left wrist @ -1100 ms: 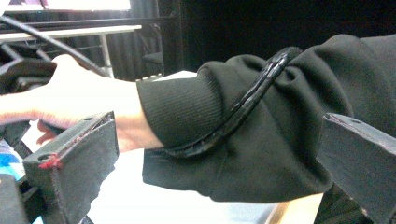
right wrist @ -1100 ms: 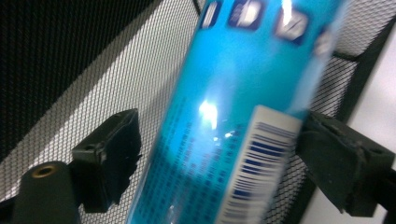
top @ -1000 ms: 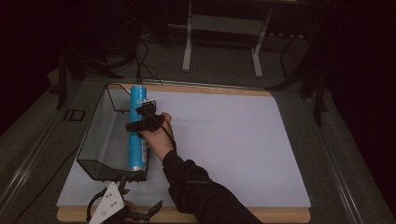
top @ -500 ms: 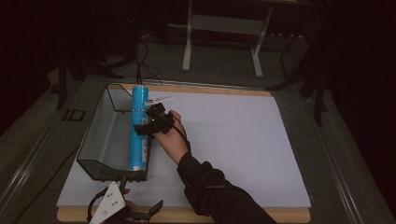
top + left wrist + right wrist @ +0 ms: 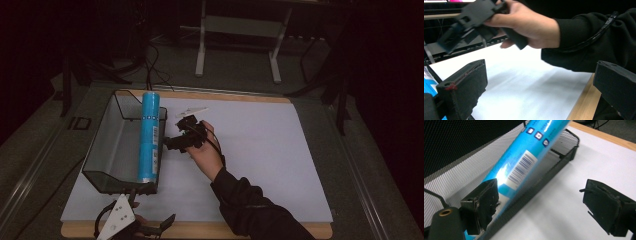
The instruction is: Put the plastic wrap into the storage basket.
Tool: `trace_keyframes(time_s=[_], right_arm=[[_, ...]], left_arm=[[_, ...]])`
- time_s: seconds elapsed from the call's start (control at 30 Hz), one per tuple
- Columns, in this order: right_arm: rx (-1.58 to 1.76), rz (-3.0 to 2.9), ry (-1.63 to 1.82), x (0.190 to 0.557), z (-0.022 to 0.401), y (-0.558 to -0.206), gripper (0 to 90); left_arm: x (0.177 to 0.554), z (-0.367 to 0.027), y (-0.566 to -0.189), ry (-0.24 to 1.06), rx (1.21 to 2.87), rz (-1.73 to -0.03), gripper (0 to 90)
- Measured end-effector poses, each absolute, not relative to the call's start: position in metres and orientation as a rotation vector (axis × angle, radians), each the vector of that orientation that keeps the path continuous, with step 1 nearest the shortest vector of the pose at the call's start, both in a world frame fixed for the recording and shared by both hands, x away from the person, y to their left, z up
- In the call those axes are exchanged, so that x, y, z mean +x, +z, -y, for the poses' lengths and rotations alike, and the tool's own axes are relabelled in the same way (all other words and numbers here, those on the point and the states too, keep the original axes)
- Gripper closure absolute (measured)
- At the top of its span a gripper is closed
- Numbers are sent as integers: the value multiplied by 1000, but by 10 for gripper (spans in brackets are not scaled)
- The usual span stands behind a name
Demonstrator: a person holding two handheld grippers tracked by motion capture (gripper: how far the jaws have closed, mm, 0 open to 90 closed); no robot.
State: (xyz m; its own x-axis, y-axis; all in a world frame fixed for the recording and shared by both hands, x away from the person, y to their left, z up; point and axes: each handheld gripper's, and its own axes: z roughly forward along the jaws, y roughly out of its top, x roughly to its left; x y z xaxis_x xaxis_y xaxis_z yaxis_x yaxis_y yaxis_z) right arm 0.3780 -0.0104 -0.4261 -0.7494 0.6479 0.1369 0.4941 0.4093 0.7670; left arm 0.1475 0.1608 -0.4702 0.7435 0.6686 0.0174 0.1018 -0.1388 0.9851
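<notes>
A long blue tube (image 5: 150,135) with a barcode label lies lengthwise in a black mesh basket (image 5: 107,150) at the table's left. Just to the basket's right, a hand holds my right gripper (image 5: 171,142), which is open and apart from the tube. In the right gripper view, one jaw stands in front of the tube (image 5: 524,162) at the basket wall (image 5: 456,165). The other jaw is over the white mat (image 5: 586,165). My left gripper (image 5: 157,227) rests open at the table's front edge, below the basket. Its view has nothing between the jaws and shows the other hand (image 5: 529,25) beyond.
A white mat (image 5: 260,150) covers most of the wooden table, bare to the right of the hand. A small white strip (image 5: 192,111) lies on it behind the right gripper. Metal stand legs (image 5: 200,55) and cables lie on the floor beyond the far edge.
My right gripper has drawn back to the right, from over the tube to just outside the basket. The tube stays lying in the basket. The left gripper has not moved.
</notes>
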Motion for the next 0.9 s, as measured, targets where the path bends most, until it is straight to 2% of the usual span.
trace_keyframes(time_s=[0.5,0.9], right_arm=[[899,-2461,1279,342,74,-429,129],[950,-2490,1273,322,121,-445,129]], left_arm=[[147,-159,-470,553,1668,-619,3],[147,-158,-470,554,1669,-621,3]])
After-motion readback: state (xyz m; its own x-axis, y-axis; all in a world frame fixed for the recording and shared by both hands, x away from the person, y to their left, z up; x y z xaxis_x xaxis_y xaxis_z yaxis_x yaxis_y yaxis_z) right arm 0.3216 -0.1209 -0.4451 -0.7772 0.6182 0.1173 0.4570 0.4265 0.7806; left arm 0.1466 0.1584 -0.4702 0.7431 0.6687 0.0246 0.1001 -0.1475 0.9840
